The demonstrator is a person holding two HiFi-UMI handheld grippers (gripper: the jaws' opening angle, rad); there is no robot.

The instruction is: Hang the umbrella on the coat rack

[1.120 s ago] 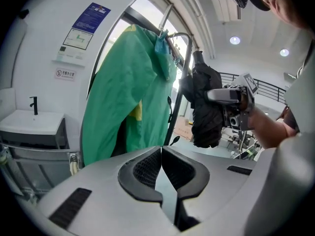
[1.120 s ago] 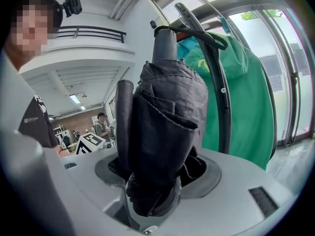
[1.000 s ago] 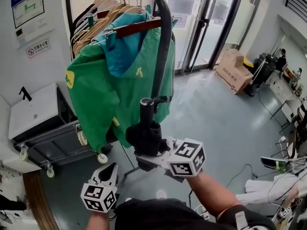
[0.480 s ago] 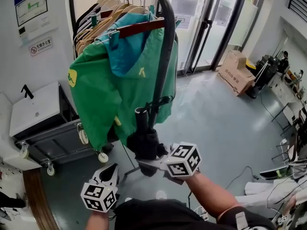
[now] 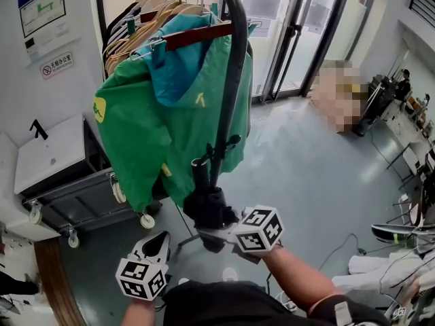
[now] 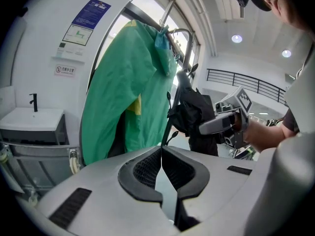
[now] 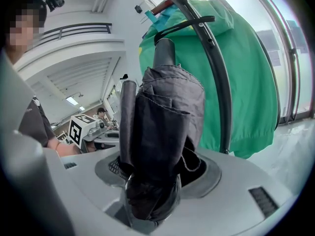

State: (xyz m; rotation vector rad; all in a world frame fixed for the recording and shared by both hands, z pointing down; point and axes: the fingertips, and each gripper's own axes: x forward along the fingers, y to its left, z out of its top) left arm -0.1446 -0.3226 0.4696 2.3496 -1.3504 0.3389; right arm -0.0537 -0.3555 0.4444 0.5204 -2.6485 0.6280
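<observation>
Presently, my right tongs (image 7: pixel 150 181) are clamped on the folded black umbrella (image 7: pixel 165 117), held upright just beside the coat rack (image 5: pixel 235 66) post; my left tongs (image 6: pixel 161 154) are closed and empty. Approach step. Next, I judge: catch its handle on the post's hook (image 5: pixel 230 143). The wall notices (image 5: pixel 54 66) are illegible.

Bright, even daylight enters through the glass doors (image 5: pixel 299 32) at the upper middle of the head view, leaving a soft sheen on the floor (image 5: pixel 306 161). Both gripper views bend strongly toward dark rounded corners; ceiling lights (image 6: pixel 236 38) glare at the left one's upper right.
</observation>
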